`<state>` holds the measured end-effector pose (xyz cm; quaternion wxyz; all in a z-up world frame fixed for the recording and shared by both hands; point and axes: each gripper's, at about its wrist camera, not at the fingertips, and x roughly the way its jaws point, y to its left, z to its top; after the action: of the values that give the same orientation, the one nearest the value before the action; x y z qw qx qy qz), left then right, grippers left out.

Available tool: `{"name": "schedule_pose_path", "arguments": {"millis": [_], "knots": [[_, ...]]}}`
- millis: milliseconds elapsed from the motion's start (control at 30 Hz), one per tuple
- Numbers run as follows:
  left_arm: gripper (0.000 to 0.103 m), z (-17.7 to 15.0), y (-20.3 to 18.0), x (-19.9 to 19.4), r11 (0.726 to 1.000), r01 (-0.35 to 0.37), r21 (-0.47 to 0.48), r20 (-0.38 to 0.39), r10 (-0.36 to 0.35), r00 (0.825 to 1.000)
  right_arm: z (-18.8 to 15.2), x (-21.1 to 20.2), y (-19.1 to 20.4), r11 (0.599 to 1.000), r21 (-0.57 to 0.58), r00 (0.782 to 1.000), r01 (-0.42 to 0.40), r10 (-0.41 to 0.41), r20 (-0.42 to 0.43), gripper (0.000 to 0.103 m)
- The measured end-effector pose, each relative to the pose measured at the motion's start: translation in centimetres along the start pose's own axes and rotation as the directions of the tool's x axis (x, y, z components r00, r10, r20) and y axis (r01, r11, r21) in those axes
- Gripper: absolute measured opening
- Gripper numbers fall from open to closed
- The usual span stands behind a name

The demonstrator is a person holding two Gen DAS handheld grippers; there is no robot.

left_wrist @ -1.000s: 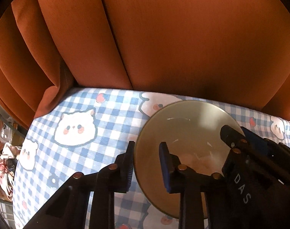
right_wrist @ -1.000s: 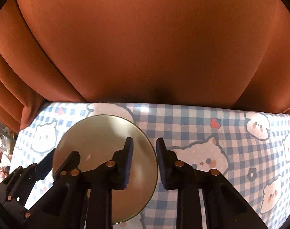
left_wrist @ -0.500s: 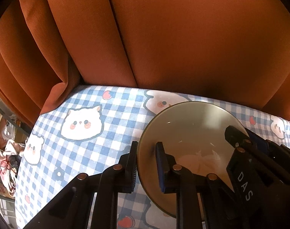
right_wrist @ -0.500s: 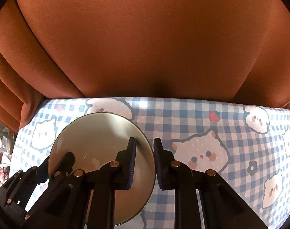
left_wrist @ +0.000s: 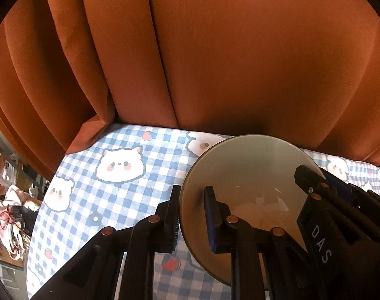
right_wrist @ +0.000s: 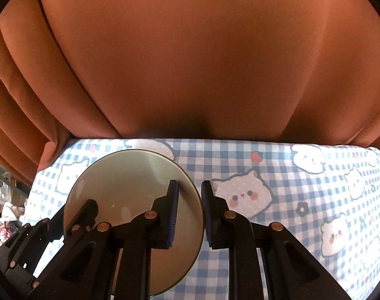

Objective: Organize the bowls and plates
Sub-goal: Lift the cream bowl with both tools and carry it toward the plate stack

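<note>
Now, left gripper point(left_wrist: 192, 215): its jaws are clamped on the left rim of the bowl, one blue pad outside the wall and the other inside. Its jaws have just been closing, with the rim between them.
Left fingers point(left_wrist: 211, 221): the inner pad presses the inside of the bowl wall; the outer one lies against the outside, over the cloth.
Right gripper point(right_wrist: 190, 215): its jaws pinch the right rim of the same bowl, the left pad inside, the right pad outside. It too appears at the right edge of the left wrist view, gripping the far side of the rim point(left_wrist: 315, 187).
Right fingers point(right_wrist: 173, 212): the inner pad lies flat on the bowl's inner wall; the outer pad sits just beyond the rim, above the checked cloth.
Bowl point(right_wrist: 130, 187): pale greenish-grey, round, glossy inside, held between both grippers by opposite edges. It is near the left part of the table; whether it touches the cloth I cannot tell.
Tablecloth point(right_wrist: 277, 170): blue-and-white check printed with white cat and bear faces, small red strawberries and flowers.
Curtain point(right_wrist: 190, 62): orange-brown fabric in broad folds behind the table's far edge, one fold resting on the left corner.
Clutter point(left_wrist: 10, 207): blurred items past the table's left side.
</note>
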<state>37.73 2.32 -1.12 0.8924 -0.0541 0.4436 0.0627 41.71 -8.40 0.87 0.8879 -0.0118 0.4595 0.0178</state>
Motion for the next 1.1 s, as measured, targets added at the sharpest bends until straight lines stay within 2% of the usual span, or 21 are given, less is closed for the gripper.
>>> {"name": "schedule_pose_path", "arguments": {"millis": [567,1100], "knots": [[0.015,-3.6,2.3,-8.2,0.995,0.082,0.058,0.032,-0.084,0.996,-3.8,-10.0,2.2,0.996,0.032,0.995,0.079,-0.080,0.057,0.022],[0.015,-8.9,4.1,-14.5,0.975,0.158,0.154,0.052,-0.167,0.985,-10.4,-17.7,4.3,0.982,0.119,0.984,0.144,-0.155,0.086,0.022]]}}
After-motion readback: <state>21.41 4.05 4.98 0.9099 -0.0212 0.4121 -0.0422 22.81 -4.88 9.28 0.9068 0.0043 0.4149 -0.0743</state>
